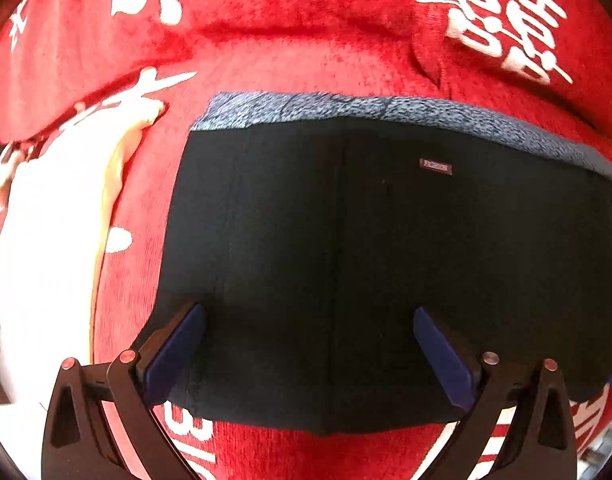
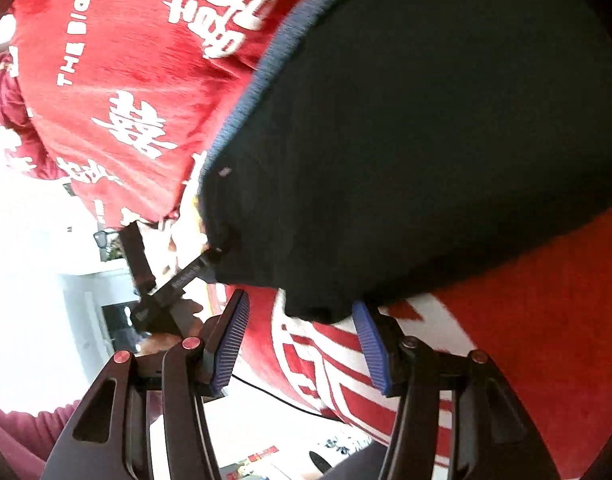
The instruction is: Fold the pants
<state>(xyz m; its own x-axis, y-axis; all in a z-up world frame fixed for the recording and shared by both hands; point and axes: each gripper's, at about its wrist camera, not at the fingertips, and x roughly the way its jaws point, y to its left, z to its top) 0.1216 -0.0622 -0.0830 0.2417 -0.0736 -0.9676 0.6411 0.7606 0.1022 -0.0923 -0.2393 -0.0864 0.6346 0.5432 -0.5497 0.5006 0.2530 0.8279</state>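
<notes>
The black pants (image 1: 386,260) lie folded into a flat rectangle on a red blanket (image 1: 306,60), with a blue-grey lining edge (image 1: 346,106) along the far side and a small label (image 1: 436,167). My left gripper (image 1: 310,320) is open, its blue pads over the near part of the pants. In the right wrist view the pants (image 2: 426,140) fill the upper right. My right gripper (image 2: 301,312) is open at the pants' near corner. The left gripper (image 2: 177,280) shows there at the pants' left edge.
The red blanket (image 2: 125,80) with white characters covers the surface. A white and cream cloth (image 1: 57,240) lies to the left of the pants. A black cable (image 2: 273,396) runs below the blanket's edge. A bright white area (image 2: 33,260) is at the left.
</notes>
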